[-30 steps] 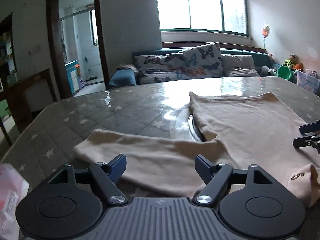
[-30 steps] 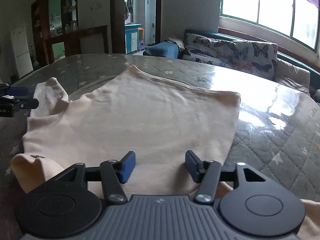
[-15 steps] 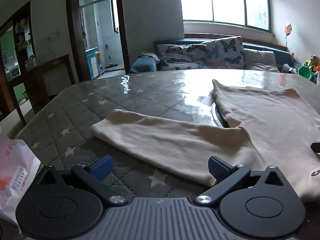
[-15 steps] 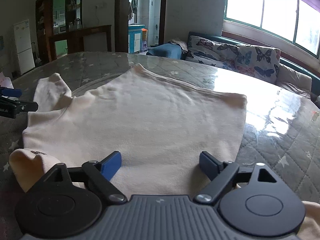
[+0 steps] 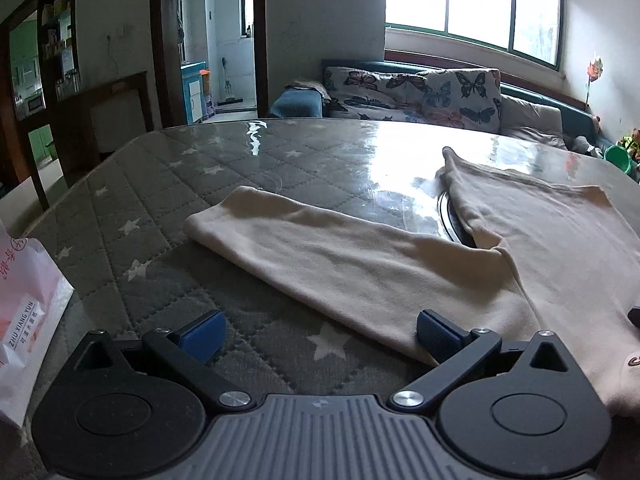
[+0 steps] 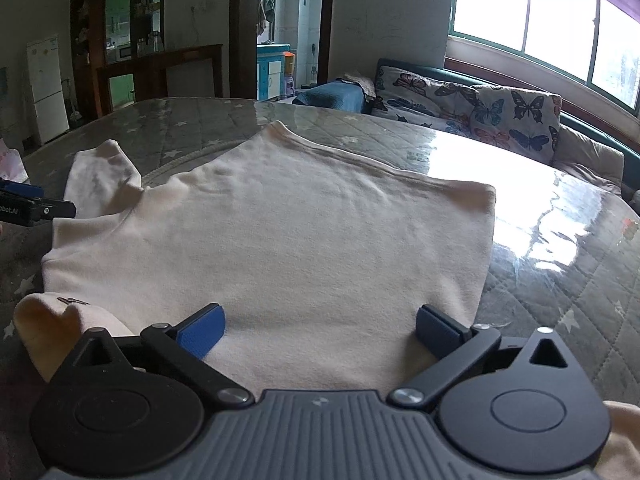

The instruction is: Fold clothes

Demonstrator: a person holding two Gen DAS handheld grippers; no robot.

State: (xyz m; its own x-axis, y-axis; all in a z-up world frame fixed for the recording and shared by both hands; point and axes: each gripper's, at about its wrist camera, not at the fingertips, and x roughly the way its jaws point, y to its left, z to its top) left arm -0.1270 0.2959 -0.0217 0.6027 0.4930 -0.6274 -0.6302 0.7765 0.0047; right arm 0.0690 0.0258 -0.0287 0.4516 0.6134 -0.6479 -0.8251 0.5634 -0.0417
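- A cream long-sleeved top [image 6: 288, 232] lay spread flat on a round table [image 5: 168, 208] covered with a grey quilted, star-patterned cloth under a glossy clear sheet.
- In the left wrist view, one sleeve [image 5: 332, 264] stretched out flat toward the left across the table, its cuff end well away from the body of the top.
- The left gripper [image 5: 320, 330] hovered low over the near edge of that sleeve, its jaws standing wide apart; the right-hand blue pad [image 5: 434, 332] sat just over the sleeve's edge, the other over bare quilted cloth, and neither pad pressed the fabric.
- The right gripper [image 6: 320, 328] hung over the near part of the top's body; its jaws were opening, with fabric lying below and between them but not pinched.
- In the right wrist view, the top's collar [image 6: 52, 320] lay folded at the lower left, near the gripper.
- The left gripper's tip also showed at the left edge of the right wrist view, beside the sleeve.
- A white plastic bag with red print [image 5: 28, 312] sat at the table's left edge.
- A sofa with butterfly-print cushions [image 5: 420, 92] stood behind the table under a bright window.
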